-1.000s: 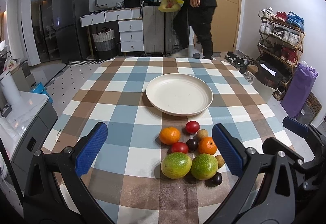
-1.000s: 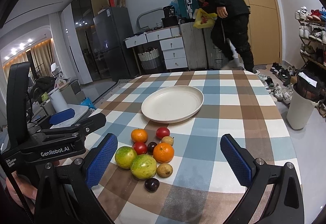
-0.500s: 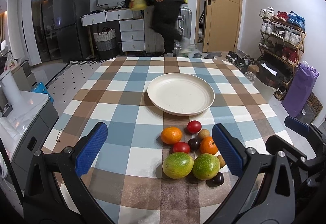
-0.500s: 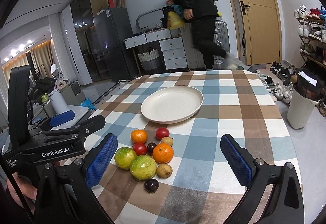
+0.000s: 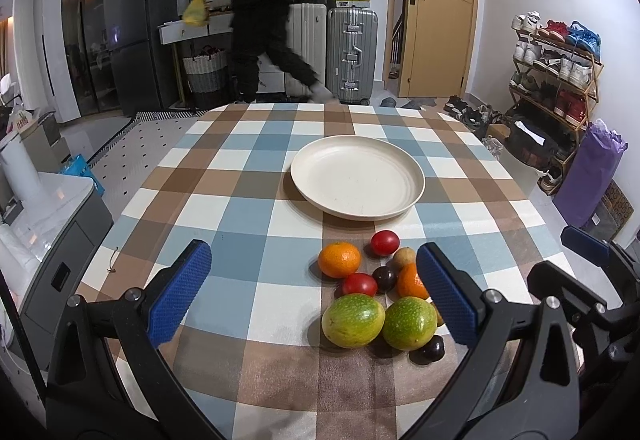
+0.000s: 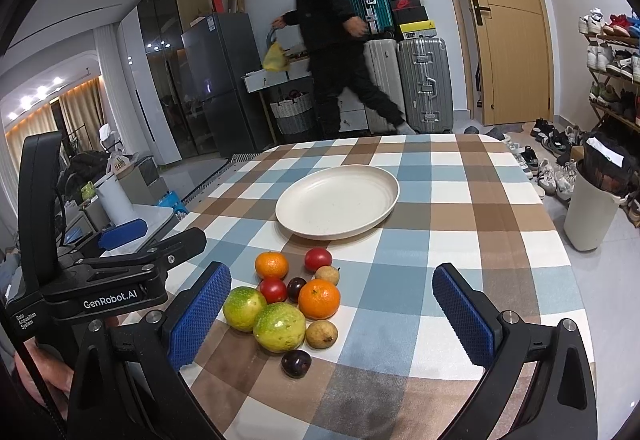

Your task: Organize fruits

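Observation:
A cluster of fruit lies on the checked tablecloth (image 5: 240, 208) near its front edge: two green-yellow fruits (image 5: 353, 321) (image 6: 279, 326), two oranges (image 5: 339, 259) (image 6: 319, 299), two red tomatoes (image 5: 385, 242) (image 6: 318, 258), dark plums (image 6: 296, 363) and small brown fruits (image 6: 321, 333). Behind them sits an empty cream plate (image 5: 357, 177) (image 6: 337, 201). My left gripper (image 5: 316, 290) hovers open over the near fruit, holding nothing. My right gripper (image 6: 332, 314) is open too, with the fruit between and ahead of its blue pads (image 6: 462, 314).
A person in black walks past drawers (image 5: 188, 30) and suitcases (image 5: 352, 52) behind the table, carrying a yellow bag (image 5: 195, 11). A shoe rack (image 5: 556, 80) and a purple bag (image 5: 588, 168) stand at the right, a white bin (image 6: 592, 216) too. A grey cabinet (image 5: 52, 216) is at the left.
The person in the background has walked from right to left with the yellow bag. Both grippers have stayed open and almost still; the fruit has not moved.

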Demonstrator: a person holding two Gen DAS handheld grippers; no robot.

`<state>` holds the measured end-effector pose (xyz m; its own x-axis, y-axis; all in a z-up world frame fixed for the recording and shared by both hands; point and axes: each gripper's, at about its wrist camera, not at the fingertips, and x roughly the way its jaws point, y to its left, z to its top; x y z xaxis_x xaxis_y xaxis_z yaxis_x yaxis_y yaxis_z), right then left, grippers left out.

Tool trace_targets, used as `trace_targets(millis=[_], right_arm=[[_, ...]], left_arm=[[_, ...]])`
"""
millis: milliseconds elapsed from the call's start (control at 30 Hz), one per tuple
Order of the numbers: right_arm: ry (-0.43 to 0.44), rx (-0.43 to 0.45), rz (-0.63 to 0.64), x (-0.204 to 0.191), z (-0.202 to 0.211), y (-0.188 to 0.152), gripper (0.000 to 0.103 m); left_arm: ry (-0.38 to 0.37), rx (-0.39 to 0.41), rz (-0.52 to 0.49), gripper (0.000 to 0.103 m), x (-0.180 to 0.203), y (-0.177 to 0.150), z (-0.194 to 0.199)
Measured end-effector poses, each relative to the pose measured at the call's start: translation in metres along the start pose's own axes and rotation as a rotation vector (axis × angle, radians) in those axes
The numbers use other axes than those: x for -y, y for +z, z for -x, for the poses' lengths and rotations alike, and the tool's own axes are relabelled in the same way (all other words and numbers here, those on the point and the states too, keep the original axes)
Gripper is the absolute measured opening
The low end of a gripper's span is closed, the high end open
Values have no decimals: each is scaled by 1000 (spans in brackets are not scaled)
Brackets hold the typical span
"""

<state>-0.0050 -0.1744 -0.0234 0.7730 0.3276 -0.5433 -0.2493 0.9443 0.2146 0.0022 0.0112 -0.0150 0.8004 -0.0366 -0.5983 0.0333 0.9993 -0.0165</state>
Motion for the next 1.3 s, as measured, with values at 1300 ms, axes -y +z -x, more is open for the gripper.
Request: trace_targets(millis=[1300], right_arm=[[-6, -43, 11, 5, -27, -12, 103]], left_arm=[[-196, -261, 118, 102, -26, -54, -92]])
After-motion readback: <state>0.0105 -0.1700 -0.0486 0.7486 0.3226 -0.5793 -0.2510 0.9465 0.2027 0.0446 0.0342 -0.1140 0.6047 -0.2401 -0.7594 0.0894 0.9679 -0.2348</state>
